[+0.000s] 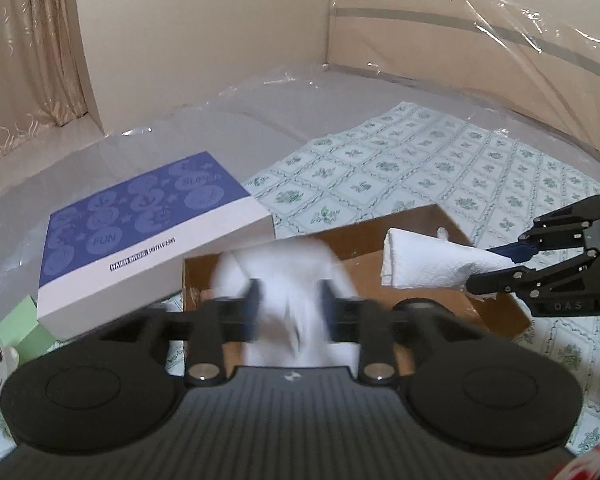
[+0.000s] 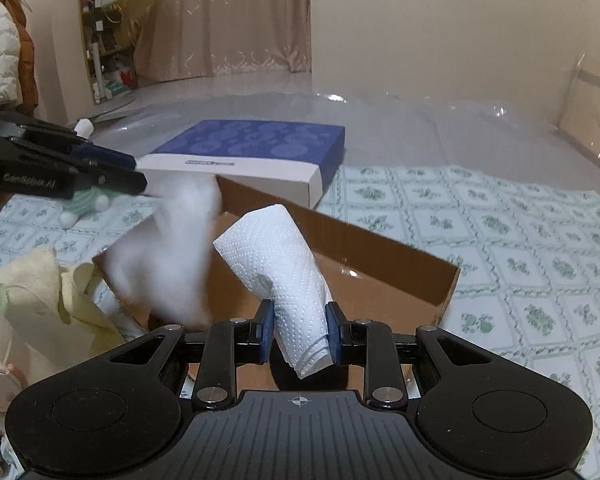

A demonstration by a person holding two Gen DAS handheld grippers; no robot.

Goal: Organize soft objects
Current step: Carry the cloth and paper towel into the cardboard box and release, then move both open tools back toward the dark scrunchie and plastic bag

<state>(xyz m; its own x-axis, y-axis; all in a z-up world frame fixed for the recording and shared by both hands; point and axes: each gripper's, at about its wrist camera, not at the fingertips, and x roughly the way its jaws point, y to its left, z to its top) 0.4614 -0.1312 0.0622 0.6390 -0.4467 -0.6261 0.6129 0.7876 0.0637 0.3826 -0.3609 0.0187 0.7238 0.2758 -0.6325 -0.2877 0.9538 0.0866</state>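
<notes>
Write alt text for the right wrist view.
The right hand-held gripper is shut on a rolled white paper towel above an open cardboard box. To its left, the left hand-held gripper has a blurred white tissue at its tips.

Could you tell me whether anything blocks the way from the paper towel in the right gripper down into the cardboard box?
Nothing visible does. The right gripper holds the paper towel over the open cardboard box, whose floor beneath looks bare. The other white towel is blurred, off to the left by the left gripper.
</notes>
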